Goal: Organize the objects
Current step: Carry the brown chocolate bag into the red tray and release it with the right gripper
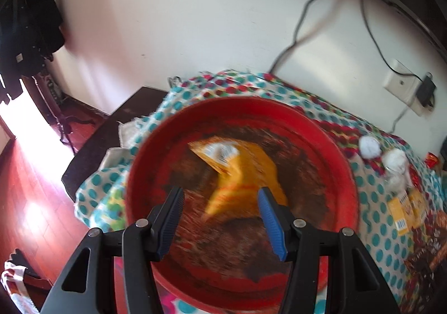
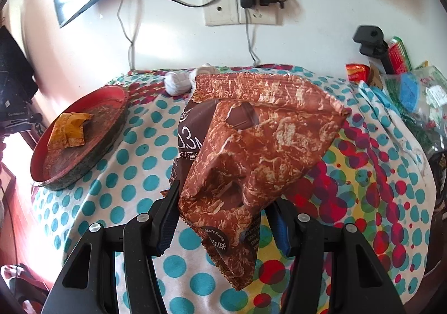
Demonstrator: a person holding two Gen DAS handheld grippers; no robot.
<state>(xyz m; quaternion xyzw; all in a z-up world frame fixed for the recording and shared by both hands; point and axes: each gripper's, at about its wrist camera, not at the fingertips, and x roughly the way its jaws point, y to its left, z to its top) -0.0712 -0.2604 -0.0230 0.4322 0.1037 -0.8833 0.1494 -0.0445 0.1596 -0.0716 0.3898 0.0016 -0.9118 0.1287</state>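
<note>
Clearly right fingers grip a "CHOCOLATE FLAVOR" packet; left fingers gape wide above a red tray.

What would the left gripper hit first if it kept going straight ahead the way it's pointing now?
Most likely the yellow packet lying in the red tray. The left gripper is open and aimed down into the tray, with the packet right between and beyond its fingertips. The picture is blurred, so the depth is uncertain.
</note>
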